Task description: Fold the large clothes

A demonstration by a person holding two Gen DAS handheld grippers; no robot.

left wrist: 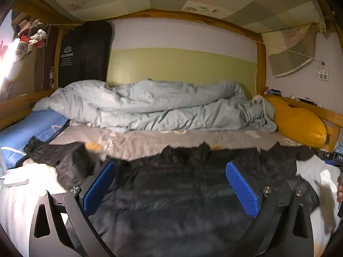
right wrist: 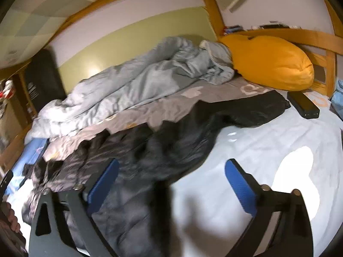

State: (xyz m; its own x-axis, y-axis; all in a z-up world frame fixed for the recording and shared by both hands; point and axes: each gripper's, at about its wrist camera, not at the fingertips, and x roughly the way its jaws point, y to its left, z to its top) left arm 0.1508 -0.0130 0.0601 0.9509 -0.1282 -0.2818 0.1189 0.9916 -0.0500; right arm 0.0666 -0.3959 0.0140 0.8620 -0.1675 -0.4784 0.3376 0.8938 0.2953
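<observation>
A large black padded jacket [left wrist: 182,192] lies spread on the bed over a white sheet [left wrist: 19,192]. My left gripper [left wrist: 171,184] is open above the jacket's middle, blue pads wide apart, holding nothing. In the right wrist view the jacket [right wrist: 150,150] lies left and centre, one sleeve [right wrist: 246,109] reaching toward the pillow. My right gripper [right wrist: 171,182] is open and empty over the jacket's right edge, its right finger over the white sheet [right wrist: 268,139].
A crumpled pale blue duvet [left wrist: 139,105] lies along the green wall. An orange pillow [right wrist: 270,62] rests at the wooden headboard. A black flat box [right wrist: 303,105] lies on the sheet near the pillow. A blue mat [left wrist: 27,128] sits at left.
</observation>
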